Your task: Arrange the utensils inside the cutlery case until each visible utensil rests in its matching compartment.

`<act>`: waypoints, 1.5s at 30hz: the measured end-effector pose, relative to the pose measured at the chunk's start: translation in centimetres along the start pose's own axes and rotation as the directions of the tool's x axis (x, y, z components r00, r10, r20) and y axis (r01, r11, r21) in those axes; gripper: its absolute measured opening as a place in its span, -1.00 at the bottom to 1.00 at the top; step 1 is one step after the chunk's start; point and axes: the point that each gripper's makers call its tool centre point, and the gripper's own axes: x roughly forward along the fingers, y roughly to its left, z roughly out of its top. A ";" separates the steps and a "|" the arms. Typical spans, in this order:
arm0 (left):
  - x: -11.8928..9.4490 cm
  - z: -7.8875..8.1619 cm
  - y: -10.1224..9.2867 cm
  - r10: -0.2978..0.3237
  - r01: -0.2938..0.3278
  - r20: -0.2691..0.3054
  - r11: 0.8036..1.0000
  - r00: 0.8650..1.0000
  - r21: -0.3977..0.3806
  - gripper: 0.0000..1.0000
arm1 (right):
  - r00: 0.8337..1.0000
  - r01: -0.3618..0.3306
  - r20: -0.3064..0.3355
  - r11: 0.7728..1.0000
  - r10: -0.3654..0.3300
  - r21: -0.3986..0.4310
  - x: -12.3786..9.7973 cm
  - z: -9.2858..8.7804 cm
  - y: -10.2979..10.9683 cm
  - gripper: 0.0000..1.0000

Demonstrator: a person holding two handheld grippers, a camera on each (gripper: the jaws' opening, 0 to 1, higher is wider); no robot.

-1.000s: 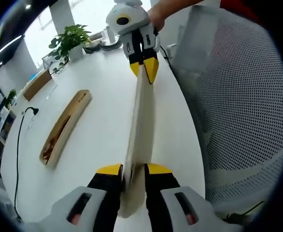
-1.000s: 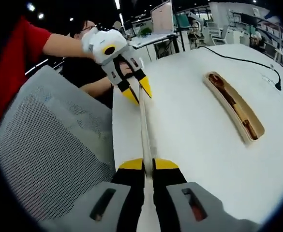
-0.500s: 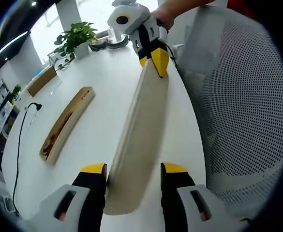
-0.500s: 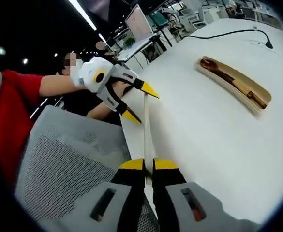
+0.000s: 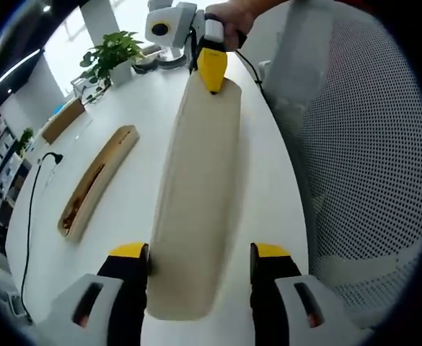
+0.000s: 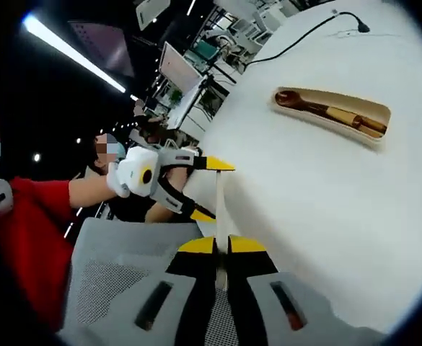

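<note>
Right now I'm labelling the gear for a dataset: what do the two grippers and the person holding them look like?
Each gripper has light grey housings, black jaws and yellow tips. The left gripper shows dark recessed slots on its housings. The right gripper looks the same. The person wears a red sleeve.

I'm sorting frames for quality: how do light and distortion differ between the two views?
Left gripper view: bright daylight behind the plant, white table nearly washed out, chair mesh bowed by fisheye. Right gripper view: dark room, ceiling strip light glaring, table edge curved.
</note>
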 end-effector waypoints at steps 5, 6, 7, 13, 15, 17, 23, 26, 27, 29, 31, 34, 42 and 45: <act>0.1 -0.1 -0.2 0.000 0.000 0.002 0.999 1.000 -0.039 -0.04 | 0.999 -0.007 0.042 0.999 0.005 0.035 -0.3 0.5 -0.1 -0.99; 0.2 -0.2 -0.2 0.001 -0.001 0.002 0.999 1.000 -0.037 -0.03 | 0.998 -0.011 0.060 0.998 0.007 0.067 -0.2 0.6 0.0 -0.99; 0.2 -0.2 -0.3 0.000 0.000 0.000 0.999 1.000 -0.036 -0.03 | 0.998 -0.013 0.060 0.996 0.008 0.085 -0.2 0.5 0.0 -0.99; 0.4 -0.2 -0.3 -0.003 0.002 -0.007 1.000 1.000 -0.029 -0.01 | 0.995 -0.031 0.095 0.987 0.016 0.158 -0.2 0.6 0.3 -1.00; 0.5 -0.2 -0.3 0.001 -0.002 -0.010 1.000 1.000 -0.031 -0.01 | 0.994 -0.044 0.104 0.984 0.026 0.175 -0.3 0.7 0.5 -1.00; 0.5 -0.1 -0.2 0.010 -0.010 -0.005 0.999 1.000 -0.032 -0.03 | 0.993 -0.053 0.109 0.983 0.034 0.176 -0.4 0.8 0.8 -1.00; 0.6 0.1 -0.1 0.033 -0.032 0.015 0.997 0.999 -0.073 0.02 | 0.992 -0.079 0.111 0.981 0.060 0.177 -0.8 1.2 1.4 -1.00; 0.5 0.1 0.0 0.042 -0.040 0.020 0.996 0.999 -0.078 0.03 | 0.988 -0.110 0.126 0.976 0.087 0.187 -1.1 1.5 1.6 -1.00; 0.4 0.2 0.0 0.047 -0.045 0.021 0.996 0.999 -0.080 0.05 | 0.988 -0.110 0.132 0.977 0.086 0.184 -1.0 1.5 1.7 -1.00; 0.1 0.4 0.1 0.058 -0.055 0.035 0.995 0.998 -0.079 0.05 | 0.987 -0.117 0.128 0.975 0.094 0.189 -0.8 1.4 1.9 -1.00; -0.1 0.5 0.1 0.067 -0.063 0.042 0.995 0.997 -0.078 0.06 | 0.988 -0.123 0.121 0.974 0.101 0.191 -0.7 1.2 2.2 -1.00; 0.0 0.1 -0.3 0.068 -0.066 0.028 0.995 0.997 -0.071 0.02 | 0.988 -0.126 0.115 0.976 0.106 0.179 -0.7 1.1 2.2 -1.00; -1.0 -0.2 0.0 0.110 -0.109 0.015 0.993 0.994 -0.055 -0.13 | 0.984 -0.152 0.120 0.970 0.130 0.188 -0.6 1.2 2.5 -1.00; -1.0 -0.2 0.0 0.099 -0.099 0.009 0.994 0.995 -0.056 -0.15 | 0.985 -0.146 0.113 0.973 0.128 0.176 -0.5 1.1 2.6 -1.00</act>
